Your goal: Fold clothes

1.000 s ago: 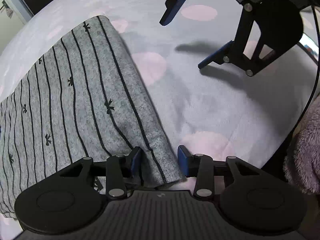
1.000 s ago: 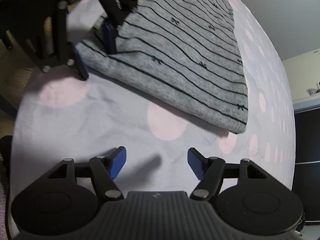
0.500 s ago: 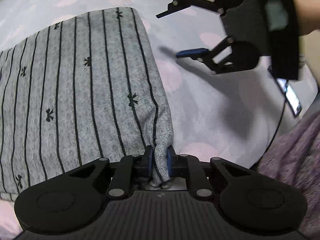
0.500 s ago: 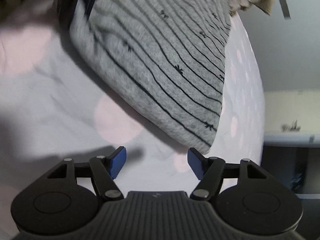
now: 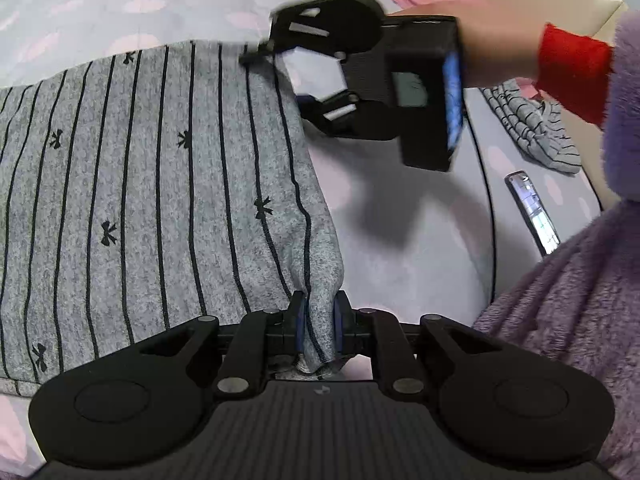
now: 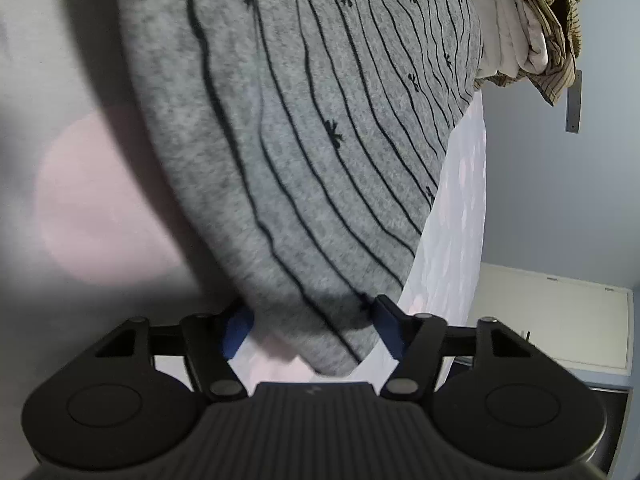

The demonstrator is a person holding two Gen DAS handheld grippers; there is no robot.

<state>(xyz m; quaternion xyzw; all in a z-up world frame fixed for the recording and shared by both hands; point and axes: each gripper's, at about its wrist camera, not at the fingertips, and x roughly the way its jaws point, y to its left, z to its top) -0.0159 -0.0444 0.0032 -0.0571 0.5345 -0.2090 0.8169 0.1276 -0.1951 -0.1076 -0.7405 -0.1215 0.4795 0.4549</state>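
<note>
left gripper was clamped on a bunched corner of the grey striped garment, which lay folded on the pink-dotted sheet. right gripper had its jaws spread, the garment's other corner sitting between them, not pinched. a phone lay on the sheet nearby.

Both wrist views look closely along the same grey striped garment.
</note>
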